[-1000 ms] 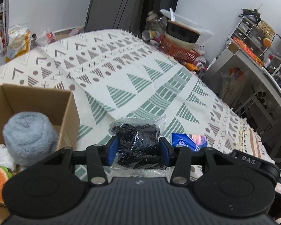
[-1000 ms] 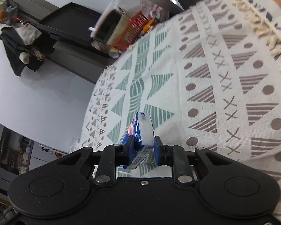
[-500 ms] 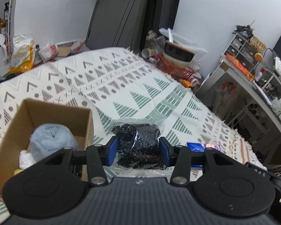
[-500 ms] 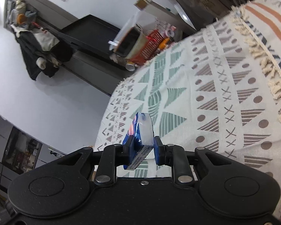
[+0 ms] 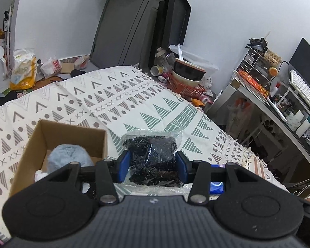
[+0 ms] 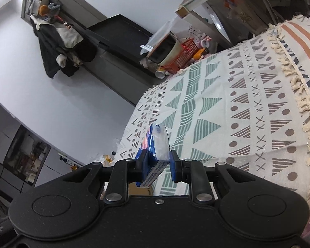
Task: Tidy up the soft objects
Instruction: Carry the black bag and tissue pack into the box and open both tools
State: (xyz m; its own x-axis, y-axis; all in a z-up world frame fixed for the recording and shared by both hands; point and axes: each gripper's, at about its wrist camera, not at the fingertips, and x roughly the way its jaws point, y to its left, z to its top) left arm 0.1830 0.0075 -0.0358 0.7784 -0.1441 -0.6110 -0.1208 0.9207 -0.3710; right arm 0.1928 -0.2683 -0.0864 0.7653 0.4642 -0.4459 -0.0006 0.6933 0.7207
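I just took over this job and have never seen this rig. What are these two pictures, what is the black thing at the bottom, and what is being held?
Each picture comes from a camera mounted on a hand-held two-finger tool, looking forward along its fingers; a person carries one in each hand. The black shape at the bottom is the tool's own body. In the left view, the left tool grips a clear bag of black material above a patterned cloth, beside a cardboard box holding a fluffy grey item. In the right view, the right tool grips a blue tissue pack above the same cloth.
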